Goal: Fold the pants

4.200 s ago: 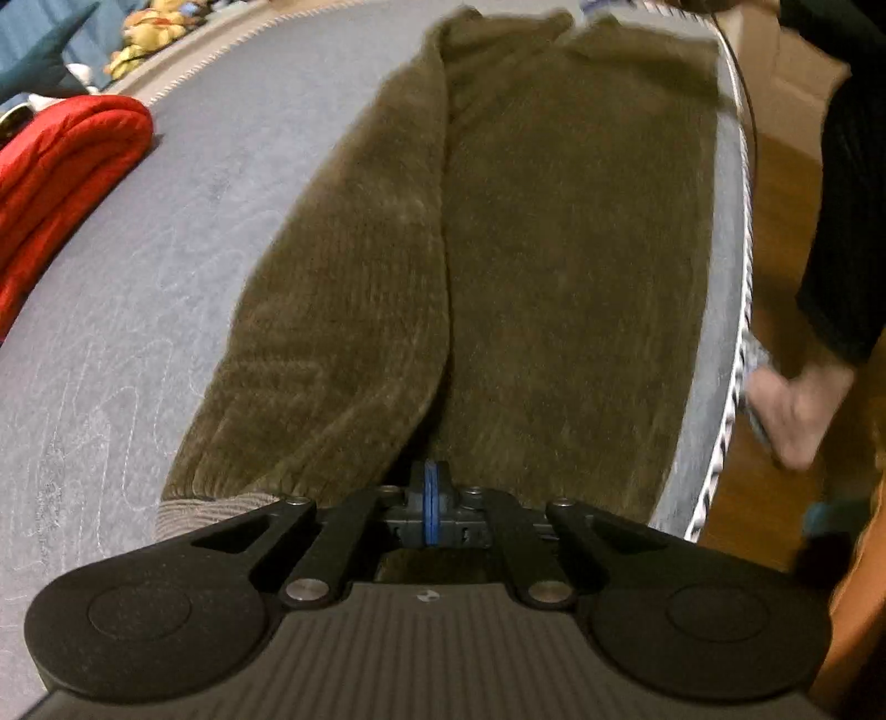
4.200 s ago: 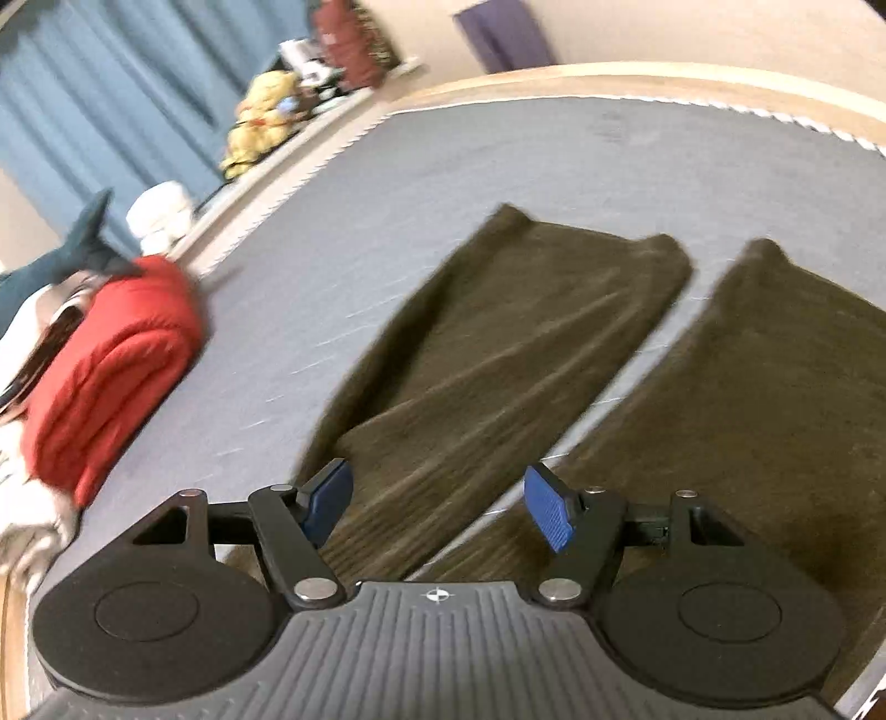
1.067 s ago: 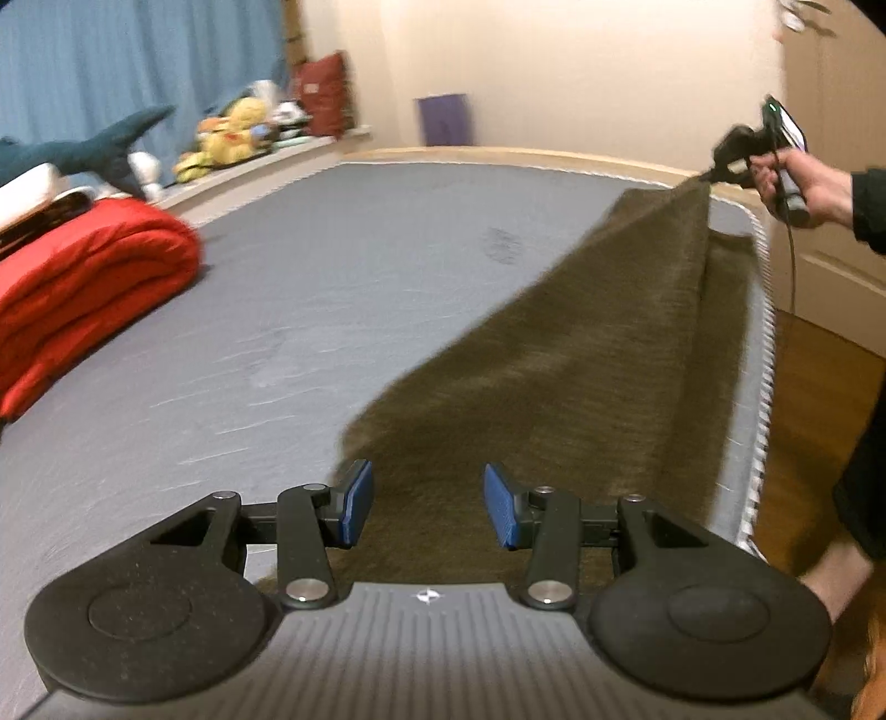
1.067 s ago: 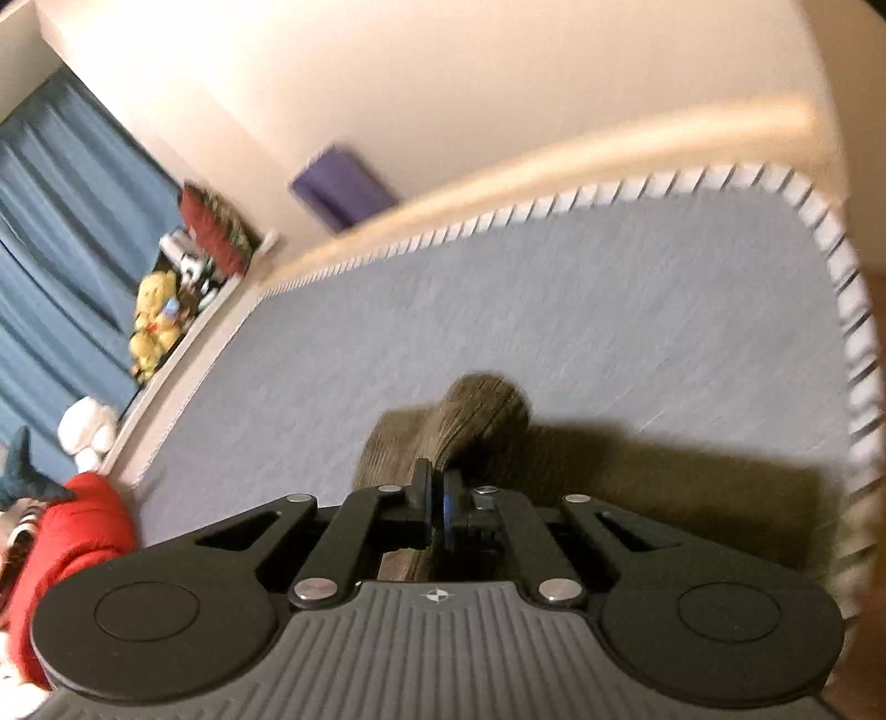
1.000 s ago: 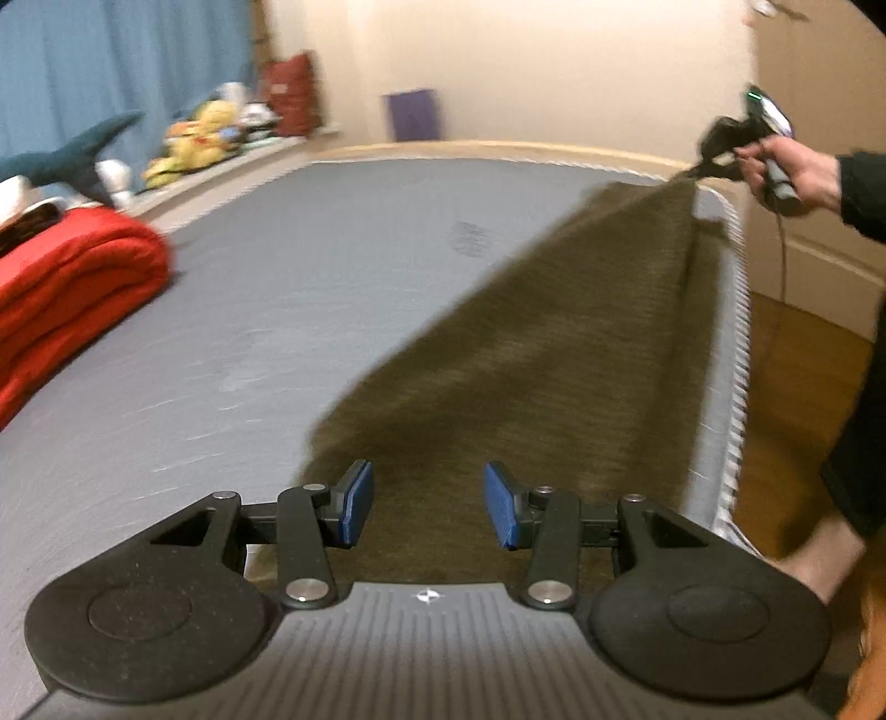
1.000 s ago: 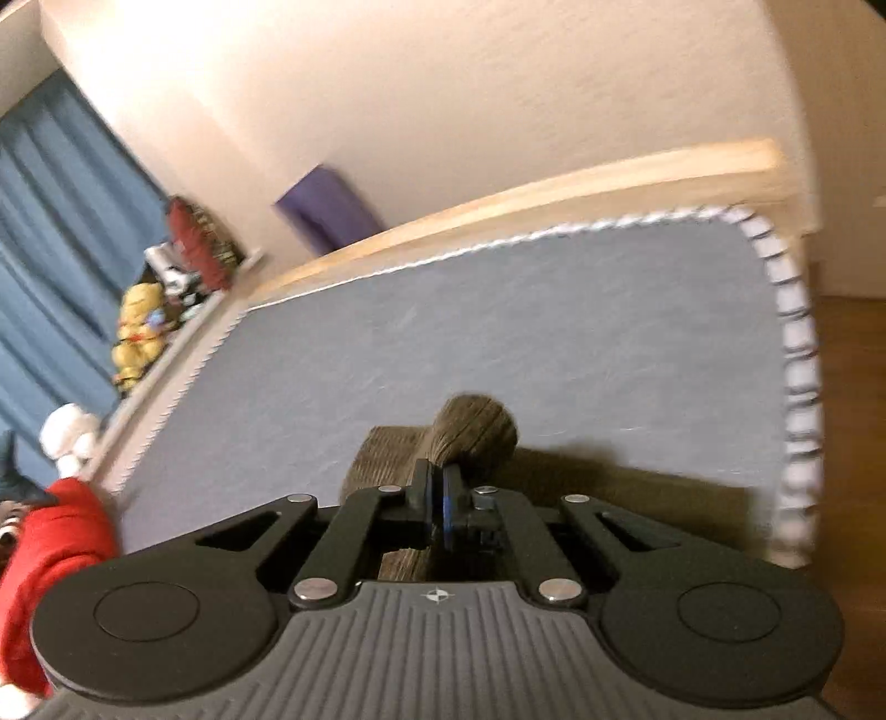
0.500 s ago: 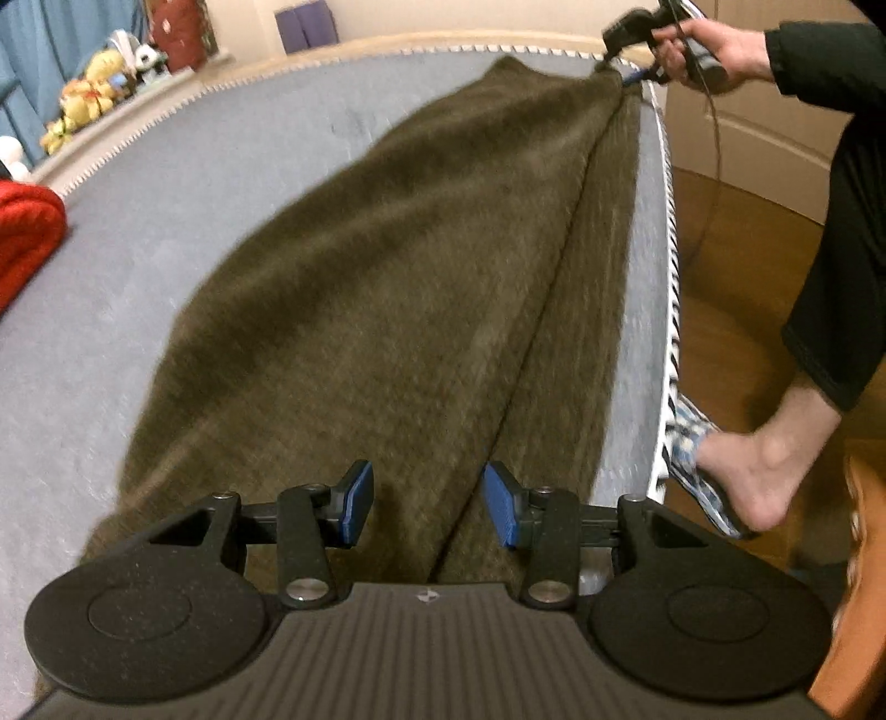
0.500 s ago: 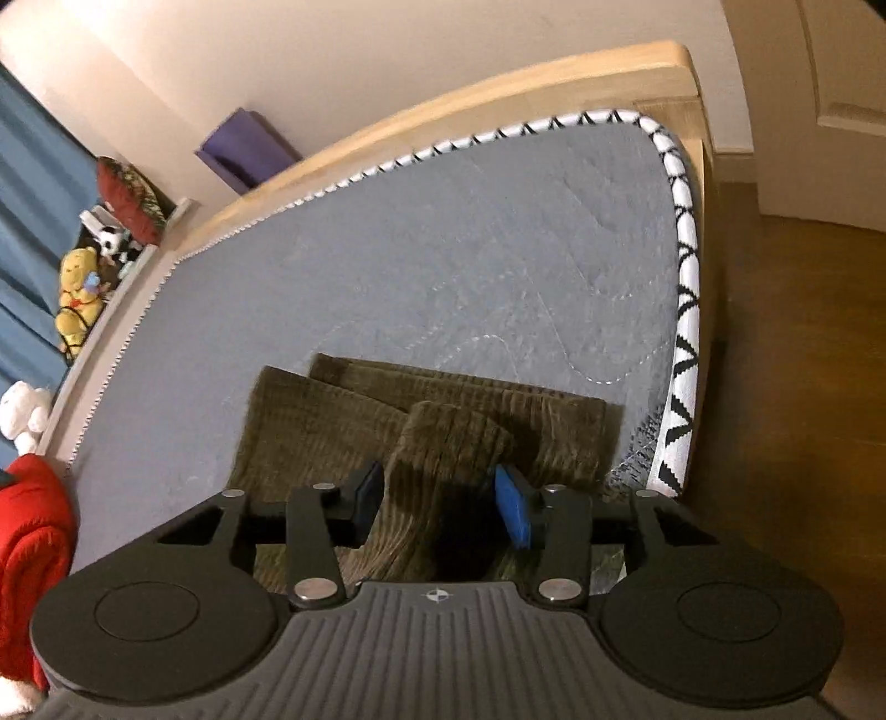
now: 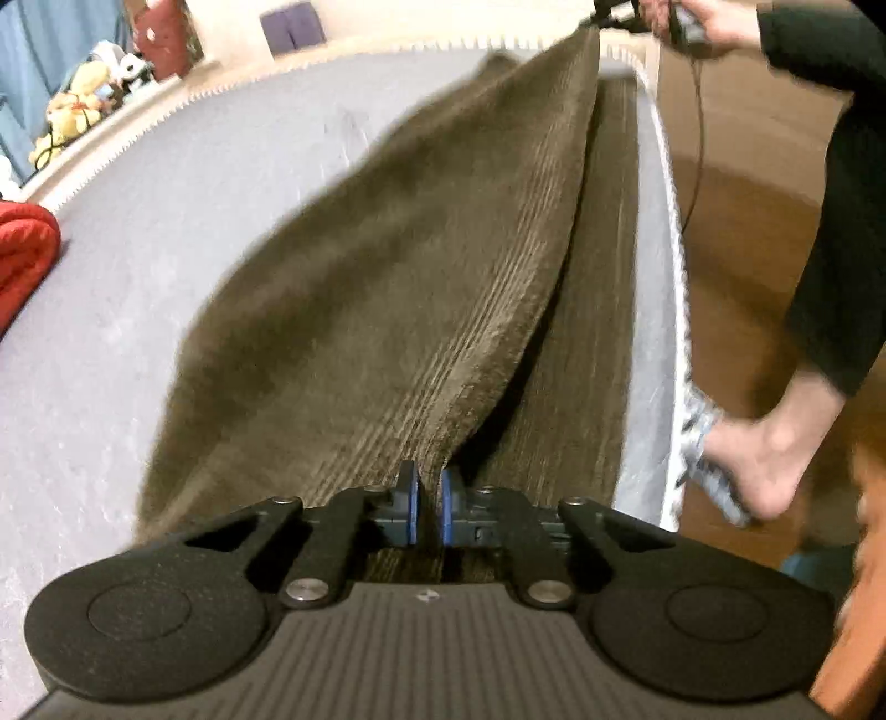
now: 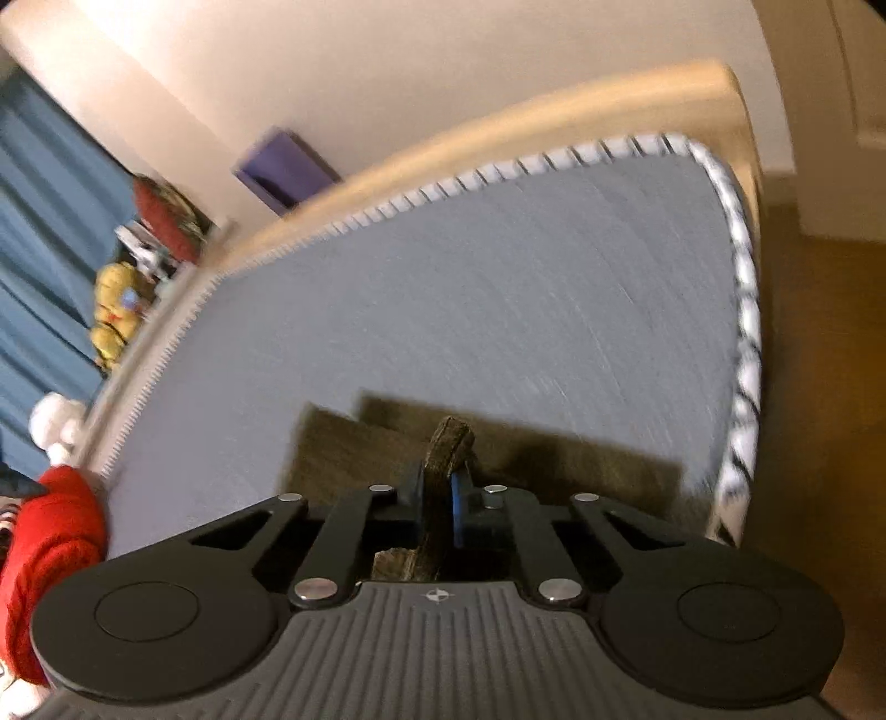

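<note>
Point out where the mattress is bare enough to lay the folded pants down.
The widest bare stretch of grey mattress runs between the brown corduroy pants and the red blanket, up to the far zigzag trim. Past the pant hems it is also bare. The right edge is crowded: the pants lie along it, clamped by the left gripper and right gripper.

my left gripper [image 9: 429,501] tips steeply downward, its jaws just closed to a narrow slit on a ridge of the pants [image 9: 387,288]. my right gripper [image 10: 440,498] angles down less, jaws just closed, pinching a fold. my right hand [image 9: 703,22] shows far ahead, gripping its handle.
</note>
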`<state>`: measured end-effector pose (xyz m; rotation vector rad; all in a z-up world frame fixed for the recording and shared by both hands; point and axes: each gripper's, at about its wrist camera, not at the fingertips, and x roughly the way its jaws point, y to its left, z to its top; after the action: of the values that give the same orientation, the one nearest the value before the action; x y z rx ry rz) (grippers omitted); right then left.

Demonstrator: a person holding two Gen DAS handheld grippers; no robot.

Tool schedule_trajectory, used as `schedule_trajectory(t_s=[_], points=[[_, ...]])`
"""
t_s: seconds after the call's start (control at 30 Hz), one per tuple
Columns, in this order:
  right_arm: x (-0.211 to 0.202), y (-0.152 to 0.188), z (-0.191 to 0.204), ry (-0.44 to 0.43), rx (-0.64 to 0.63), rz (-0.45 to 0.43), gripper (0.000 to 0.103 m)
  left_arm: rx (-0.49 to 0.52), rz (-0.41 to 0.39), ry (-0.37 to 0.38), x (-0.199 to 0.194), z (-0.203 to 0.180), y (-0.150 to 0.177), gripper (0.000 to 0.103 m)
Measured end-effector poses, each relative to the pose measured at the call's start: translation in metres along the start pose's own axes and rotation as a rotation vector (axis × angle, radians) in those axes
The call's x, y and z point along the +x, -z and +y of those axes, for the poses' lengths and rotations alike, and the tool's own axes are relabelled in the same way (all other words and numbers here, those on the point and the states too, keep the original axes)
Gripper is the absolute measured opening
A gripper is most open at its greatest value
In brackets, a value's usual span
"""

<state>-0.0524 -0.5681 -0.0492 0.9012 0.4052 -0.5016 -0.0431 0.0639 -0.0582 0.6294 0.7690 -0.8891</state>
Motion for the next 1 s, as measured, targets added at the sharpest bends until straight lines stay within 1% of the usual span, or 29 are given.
schedule_trajectory(t_s=[0.07, 0.1, 0.13, 0.17, 0.2, 0.23, 0.3, 0.33, 0.37, 0.4, 0.43, 0.47, 0.5, 0.53, 0.57, 0.6, 0.63, 0.67, 0.73, 0.77, 0.87, 0.93, 1.0], points=[[-0.023, -0.013, 0.012, -0.058, -0.015, -0.089, 0.008, -0.045, -0.076, 0.047, -0.025, 0.01, -0.005, 0.008], [-0.033, -0.017, 0.017, -0.062, -0.048, -0.135, 0.007, -0.065, -0.103, 0.095, -0.036, 0.013, -0.005, 0.008], [-0.042, -0.02, 0.022, -0.039, -0.091, -0.179, 0.007, -0.074, -0.115, 0.147, -0.042, 0.014, -0.003, 0.008], [-0.045, -0.02, 0.021, 0.003, -0.11, -0.194, 0.007, -0.062, -0.117, 0.187, -0.044, 0.01, -0.001, 0.008], [-0.042, -0.019, 0.017, 0.061, -0.115, -0.176, 0.007, -0.047, -0.101, 0.203, -0.04, 0.005, 0.002, 0.008], [-0.033, -0.016, 0.009, 0.135, -0.112, -0.127, 0.008, -0.021, -0.052, 0.211, -0.029, -0.003, 0.005, 0.008], [-0.007, -0.005, -0.017, 0.316, -0.065, 0.029, 0.008, 0.061, 0.068, 0.195, -0.004, -0.021, 0.013, 0.009], [0.003, 0.001, -0.033, 0.365, -0.006, 0.096, 0.009, 0.092, 0.126, 0.204, 0.006, -0.027, 0.018, 0.011], [0.005, 0.002, -0.042, 0.381, 0.032, 0.11, 0.013, 0.105, 0.144, 0.213, 0.008, -0.029, 0.021, 0.014], [0.001, 0.0, -0.044, 0.397, 0.047, 0.085, 0.026, 0.095, 0.136, 0.223, 0.004, -0.026, 0.021, 0.016], [-0.004, -0.004, -0.04, 0.423, 0.031, 0.052, 0.035, 0.068, 0.131, 0.239, -0.001, -0.02, 0.02, 0.026], [-0.01, -0.008, -0.033, 0.439, 0.002, 0.008, 0.035, 0.027, 0.109, 0.257, -0.009, -0.011, 0.019, 0.036], [-0.016, -0.011, -0.027, 0.444, -0.028, -0.031, 0.037, 0.005, 0.078, 0.259, -0.016, -0.004, 0.017, 0.038], [-0.023, -0.014, -0.021, 0.44, -0.053, -0.077, 0.041, -0.017, 0.04, 0.252, -0.024, 0.004, 0.016, 0.039], [-0.027, -0.014, -0.017, 0.423, -0.063, -0.108, 0.043, -0.034, 0.018, 0.241, -0.029, 0.007, 0.015, 0.039], [-0.031, -0.014, -0.01, 0.381, -0.069, -0.132, 0.044, -0.058, -0.009, 0.222, -0.034, 0.014, 0.014, 0.039], [-0.031, -0.014, -0.005, 0.331, -0.075, -0.13, 0.044, -0.089, -0.038, 0.195, -0.04, 0.023, 0.014, 0.039], [-0.029, -0.011, 0.002, 0.27, -0.084, -0.109, 0.044, -0.114, -0.058, 0.172, -0.042, 0.029, 0.012, 0.039], [-0.016, 0.0, 0.024, 0.12, -0.11, -0.015, 0.044, -0.166, -0.097, 0.104, -0.047, 0.042, 0.012, 0.039], [-0.007, 0.007, 0.038, 0.059, -0.129, 0.041, 0.044, -0.189, -0.109, 0.061, -0.049, 0.046, 0.011, 0.041], [0.022, 0.036, 0.079, -0.066, -0.195, 0.232, 0.046, -0.262, -0.112, -0.064, -0.053, 0.061, 0.01, 0.045], [0.041, 0.056, 0.1, -0.065, -0.217, 0.325, 0.053, -0.307, -0.115, -0.117, -0.054, 0.072, 0.014, 0.045], [0.061, 0.079, 0.114, -0.012, -0.208, 0.41, 0.054, -0.325, -0.114, -0.137, -0.057, 0.08, 0.016, 0.045]])
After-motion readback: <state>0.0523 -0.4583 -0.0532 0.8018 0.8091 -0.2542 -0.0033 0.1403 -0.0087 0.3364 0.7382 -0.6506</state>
